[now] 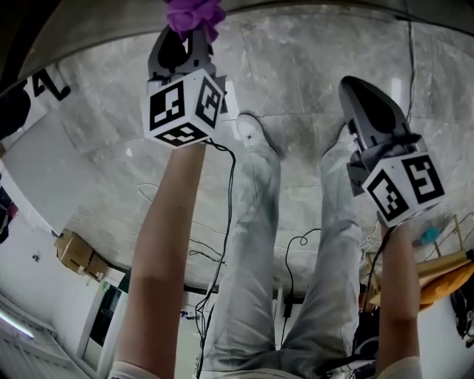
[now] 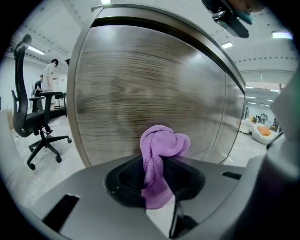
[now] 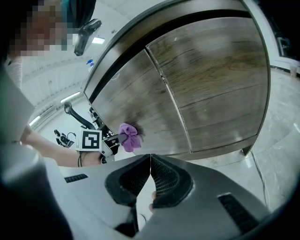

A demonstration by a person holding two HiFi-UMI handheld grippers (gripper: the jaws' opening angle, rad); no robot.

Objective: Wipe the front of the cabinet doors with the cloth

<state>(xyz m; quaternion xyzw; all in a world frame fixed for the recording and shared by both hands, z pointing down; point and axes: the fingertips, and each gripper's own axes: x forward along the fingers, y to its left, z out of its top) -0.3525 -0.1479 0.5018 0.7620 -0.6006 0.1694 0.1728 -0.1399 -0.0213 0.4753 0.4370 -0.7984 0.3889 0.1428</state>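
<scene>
Head view, lower left: cardboard box [image 1: 74, 253] on a pale marble-look floor [image 1: 311, 66]. Upper left: left gripper [image 1: 184, 41] clenched on the purple cloth [image 1: 194, 13], which sits right at the top edge. Centre: the person's legs [image 1: 255, 222] in grey trousers, thin cables [image 1: 222, 222] lying on the floor. Right: right gripper [image 1: 355, 89], well apart from the left one.

Left gripper view, far left: black office chair [image 2: 28, 117] on a light floor, 2 people [image 2: 49, 75] standing behind it. Centre: wood-grain cabinet door [image 2: 140, 89] with horizontal grain fills the frame. The cloth is bunched up between the jaws at lower centre, just in front of the door. Far right: open hall with ceiling strip lights.

Right gripper view, lower left: the left gripper holds the cloth up to the left of 2 doors; it looks to be touching, with a dark shadow round it. Centre: a vertical seam between the doors. Lower centre: the right gripper's jaws are pressed together with nothing between them
</scene>
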